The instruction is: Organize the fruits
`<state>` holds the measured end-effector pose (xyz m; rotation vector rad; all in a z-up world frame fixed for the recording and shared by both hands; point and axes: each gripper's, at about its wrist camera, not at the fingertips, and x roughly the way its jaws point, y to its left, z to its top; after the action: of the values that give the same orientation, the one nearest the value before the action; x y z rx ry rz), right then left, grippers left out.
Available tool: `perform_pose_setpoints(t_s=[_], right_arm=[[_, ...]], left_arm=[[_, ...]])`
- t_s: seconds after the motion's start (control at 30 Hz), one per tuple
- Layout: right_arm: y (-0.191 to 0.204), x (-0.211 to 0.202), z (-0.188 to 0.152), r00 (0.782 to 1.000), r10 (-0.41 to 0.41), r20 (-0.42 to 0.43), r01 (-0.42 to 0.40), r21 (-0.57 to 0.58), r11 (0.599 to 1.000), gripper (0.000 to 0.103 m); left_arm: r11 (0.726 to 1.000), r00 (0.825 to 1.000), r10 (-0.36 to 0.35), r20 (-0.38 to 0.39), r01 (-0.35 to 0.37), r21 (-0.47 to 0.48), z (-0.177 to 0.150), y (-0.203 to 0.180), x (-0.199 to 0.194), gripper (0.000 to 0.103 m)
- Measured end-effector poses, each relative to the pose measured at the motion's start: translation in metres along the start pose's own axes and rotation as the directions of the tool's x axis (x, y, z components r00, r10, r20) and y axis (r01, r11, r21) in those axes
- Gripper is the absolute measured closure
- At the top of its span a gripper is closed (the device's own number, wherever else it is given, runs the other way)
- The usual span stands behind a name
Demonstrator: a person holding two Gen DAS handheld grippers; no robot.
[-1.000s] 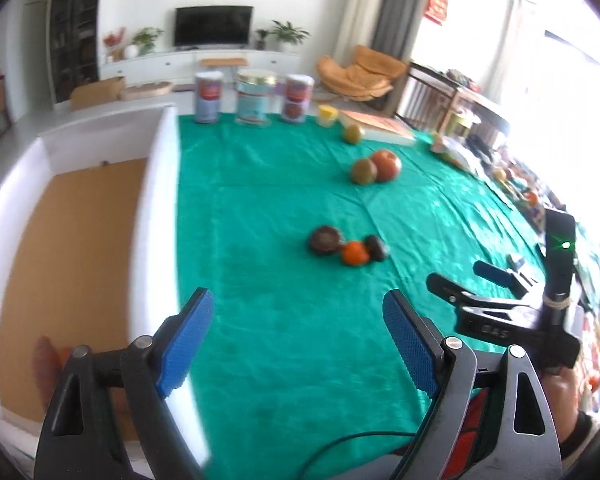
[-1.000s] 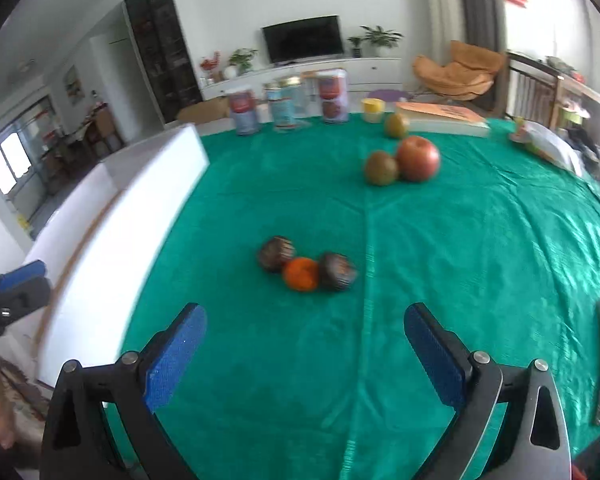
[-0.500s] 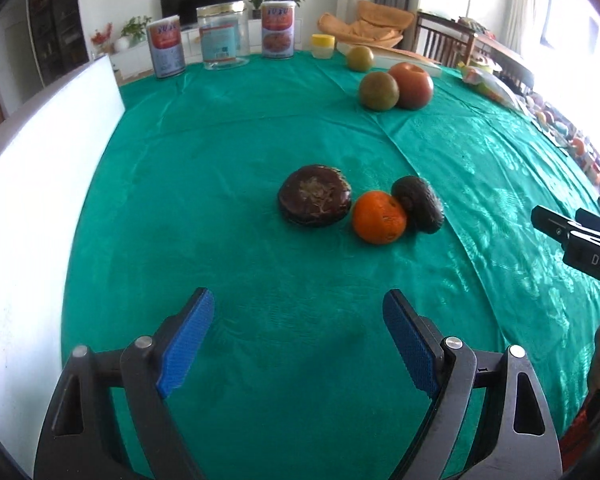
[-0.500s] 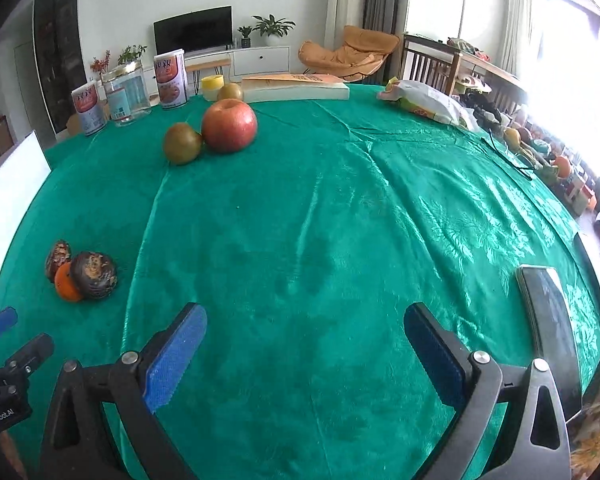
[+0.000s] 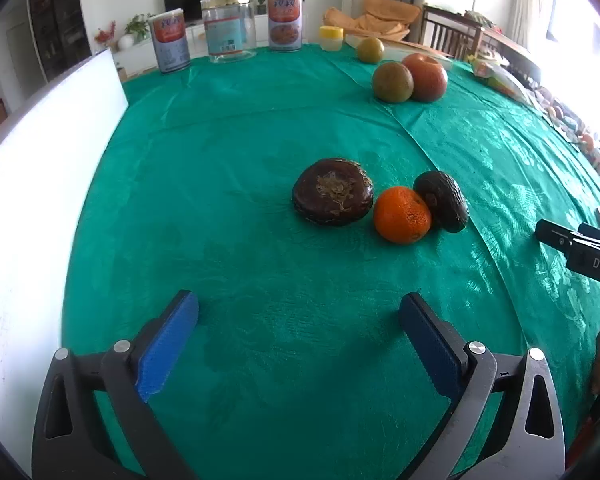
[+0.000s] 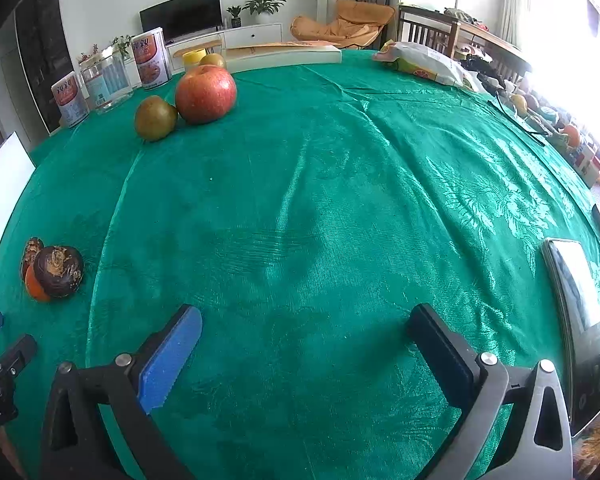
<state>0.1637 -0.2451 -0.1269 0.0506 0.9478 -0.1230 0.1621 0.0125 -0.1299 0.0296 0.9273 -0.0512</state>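
Observation:
On the green cloth a dark brown round fruit point(image 5: 332, 197), an orange point(image 5: 402, 215) and an avocado point(image 5: 442, 201) lie close together, ahead of my open, empty left gripper point(image 5: 298, 338). Farther back sit a green-brown fruit point(image 5: 392, 82), a red apple point(image 5: 426, 77) and another green fruit point(image 5: 370, 50). My right gripper point(image 6: 306, 352) is open and empty over bare cloth. In its view the apple point(image 6: 205, 94) and green-brown fruit point(image 6: 155, 117) are far left, and the dark fruit cluster point(image 6: 54, 270) is at the left edge.
A white box wall point(image 5: 32, 168) runs along the left. Two cans point(image 5: 169, 44) and a glass jar point(image 5: 230, 28) stand at the back edge. A phone point(image 6: 576, 320) lies at the right, with a snack bag point(image 6: 424, 65) and a book point(image 6: 284, 55) behind.
My left gripper swung from over the white box toward the three-fruit cluster and moved closer. My right gripper turned right, away from the cluster, and has since held nearly still.

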Motion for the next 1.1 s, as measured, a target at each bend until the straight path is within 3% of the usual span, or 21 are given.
perform_pose_setpoints(t_s=[1.1], right_arm=[[-0.0005, 0.0007, -0.0007, 1.0, 0.002, -0.001, -0.002, -0.001, 1.0, 0.0]], left_arm=[[1.0, 1.0, 0.004, -0.001, -0.004, 0.001, 0.0005, -0.0014, 0.0012, 0.001]])
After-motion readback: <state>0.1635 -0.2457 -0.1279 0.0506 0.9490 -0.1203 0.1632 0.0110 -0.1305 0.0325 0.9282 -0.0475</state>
